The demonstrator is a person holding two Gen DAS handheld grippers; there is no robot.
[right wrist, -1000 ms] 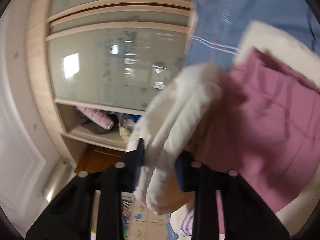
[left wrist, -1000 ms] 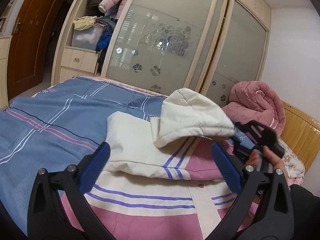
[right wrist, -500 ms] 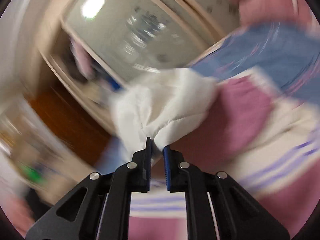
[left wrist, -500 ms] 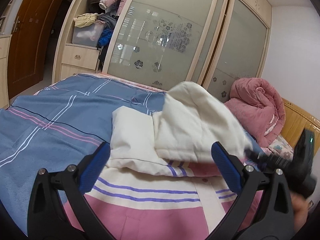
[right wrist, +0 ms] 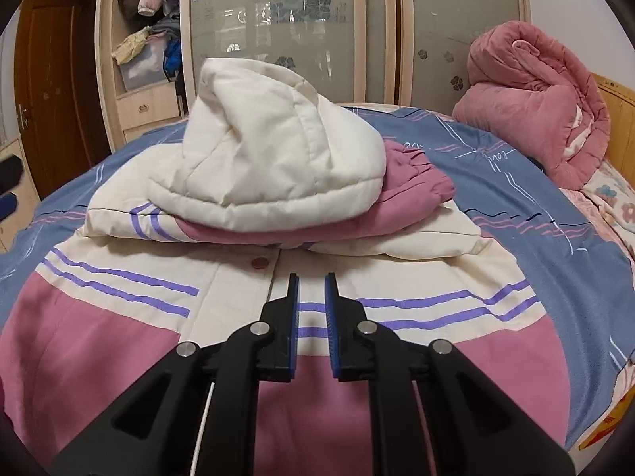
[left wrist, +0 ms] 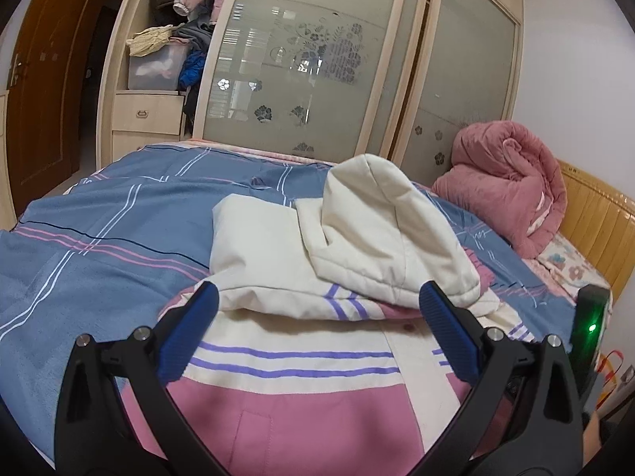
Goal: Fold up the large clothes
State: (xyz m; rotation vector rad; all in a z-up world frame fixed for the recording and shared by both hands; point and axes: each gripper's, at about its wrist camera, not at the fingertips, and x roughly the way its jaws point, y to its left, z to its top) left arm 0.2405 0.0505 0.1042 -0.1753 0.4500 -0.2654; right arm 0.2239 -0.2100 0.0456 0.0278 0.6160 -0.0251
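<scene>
A pink and cream padded jacket [left wrist: 301, 388] with purple stripes lies flat on the bed, sleeves folded in across its chest. Its cream hood [left wrist: 381, 230] lies folded down over the folded sleeves; it also shows in the right wrist view [right wrist: 270, 158], with a pink cuff [right wrist: 416, 178] sticking out beneath it. My left gripper [left wrist: 317, 329] is wide open and empty, just above the jacket's chest. My right gripper [right wrist: 311, 305] is empty over the jacket's front placket [right wrist: 254, 285], its jaws a narrow gap apart.
The bed has a blue plaid sheet [left wrist: 99, 230]. A rolled pink quilt [left wrist: 512, 182] sits by the wooden headboard [left wrist: 591, 214]. A wardrobe with frosted sliding doors [left wrist: 301, 59] and open shelves of clothes [left wrist: 166, 47] stands behind the bed.
My right gripper carried the hood forward, laid it down over the folded sleeves, let go and pulled back. The left gripper stayed open, nearly still.
</scene>
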